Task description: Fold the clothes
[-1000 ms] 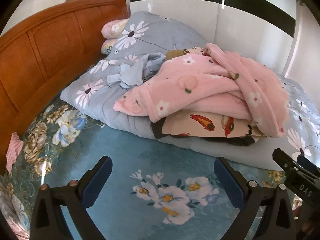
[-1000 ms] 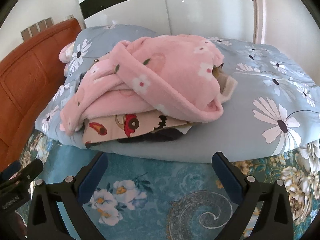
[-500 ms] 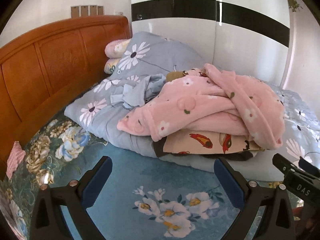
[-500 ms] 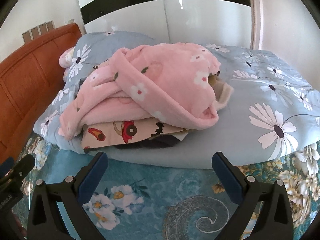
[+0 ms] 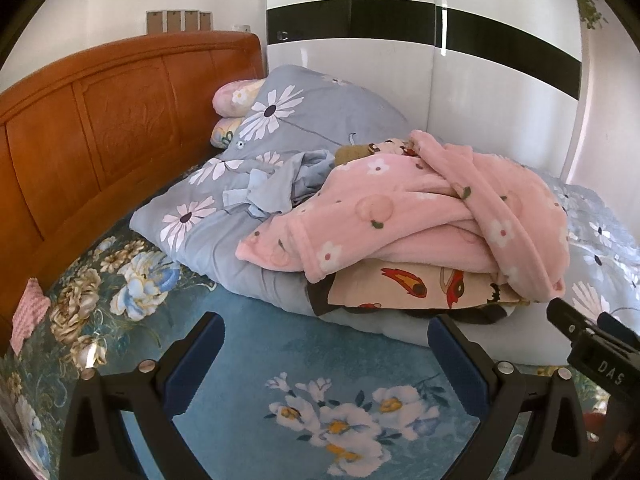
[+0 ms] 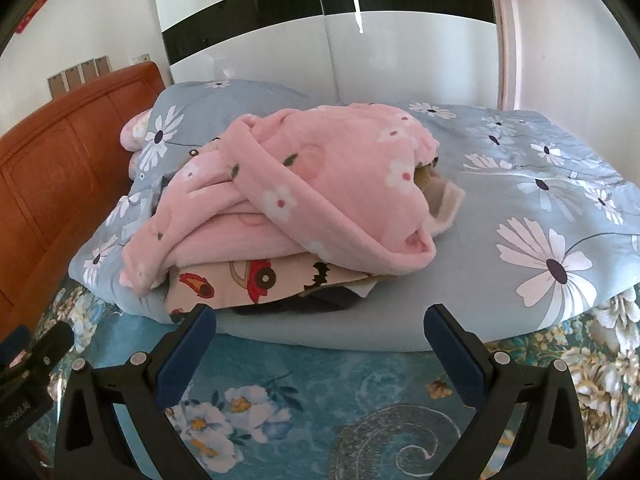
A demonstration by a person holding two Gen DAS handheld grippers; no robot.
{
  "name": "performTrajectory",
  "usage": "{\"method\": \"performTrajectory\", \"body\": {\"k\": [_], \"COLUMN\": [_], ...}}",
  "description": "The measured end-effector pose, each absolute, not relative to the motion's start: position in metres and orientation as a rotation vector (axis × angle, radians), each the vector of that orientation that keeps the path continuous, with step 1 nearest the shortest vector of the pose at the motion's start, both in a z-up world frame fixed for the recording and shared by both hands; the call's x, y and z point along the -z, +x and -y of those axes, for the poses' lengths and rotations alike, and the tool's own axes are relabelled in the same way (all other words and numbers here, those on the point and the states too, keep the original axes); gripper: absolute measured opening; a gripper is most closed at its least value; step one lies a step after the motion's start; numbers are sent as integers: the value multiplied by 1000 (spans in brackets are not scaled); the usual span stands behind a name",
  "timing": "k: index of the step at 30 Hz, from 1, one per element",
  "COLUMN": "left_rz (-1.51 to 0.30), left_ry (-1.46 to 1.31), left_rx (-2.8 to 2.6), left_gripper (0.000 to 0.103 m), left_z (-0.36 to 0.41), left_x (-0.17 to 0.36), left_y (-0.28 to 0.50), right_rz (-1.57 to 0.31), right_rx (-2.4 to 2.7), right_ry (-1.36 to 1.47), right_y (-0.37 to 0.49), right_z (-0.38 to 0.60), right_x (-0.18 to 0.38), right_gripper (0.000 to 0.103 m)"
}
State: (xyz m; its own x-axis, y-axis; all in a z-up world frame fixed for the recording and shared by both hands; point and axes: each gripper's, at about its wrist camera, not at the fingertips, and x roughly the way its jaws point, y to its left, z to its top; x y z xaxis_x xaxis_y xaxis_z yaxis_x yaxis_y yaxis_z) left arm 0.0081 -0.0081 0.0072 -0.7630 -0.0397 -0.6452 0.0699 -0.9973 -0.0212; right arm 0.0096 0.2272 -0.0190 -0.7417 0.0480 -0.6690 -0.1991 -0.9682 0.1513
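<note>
Fingers of the left gripper (image 5: 326,350) stand spread wide, blue pads facing each other, with nothing between them; they hover over the teal floral bedsheet (image 5: 256,360), apart from any garment. Fingers of the right gripper (image 6: 320,342) are likewise spread and empty, above the same sheet (image 6: 320,392), just short of the edge of the grey-blue daisy quilt (image 6: 532,216). The right gripper's black body shows at the right margin of the left wrist view, and the left gripper's body at the left margin of the right wrist view, so the two tools sit side by side. Ahead of both pairs of fingers lies the clothes pile, resting on the quilt (image 5: 304,120): a pink fleece garment (image 5: 432,216) with white flowers sits crumpled on top, one sleeve draped across it. In the right wrist view this pink garment (image 6: 320,184) overhangs a beige printed garment (image 6: 256,280) bearing red car motifs, seen in the left wrist view (image 5: 404,288) directly beneath the pink one. A dark garment (image 6: 316,300) lies under the beige one. A light blue garment (image 5: 276,188) lies bunched to the left of the pile on the quilt. Behind, an orange wooden headboard (image 5: 100,128) runs along the left, with pink pillows (image 5: 234,98) beside it, and a white wardrobe (image 6: 328,36) with a black band stands at the back.
</note>
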Motion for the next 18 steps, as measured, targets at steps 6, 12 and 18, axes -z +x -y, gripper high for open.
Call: {"method": "performTrajectory", "body": {"k": [6, 12, 18], "left_rz": [-118, -151, -229], "left_ry": [1075, 1088, 1125], "left_rx": [2874, 2847, 2829], "left_gripper": [103, 103, 103], "left_z": [15, 16, 18], "left_x": [-3, 1, 7], "left_y": [8, 7, 5], "right_rz": [-324, -295, -268], "right_rx": [-2825, -2827, -2830], "right_ry": [-1100, -1154, -1177], "right_y": [8, 6, 4], "right_z": [-218, -209, -206], "right_x": [22, 28, 30], "right_gripper": [103, 103, 103]}}
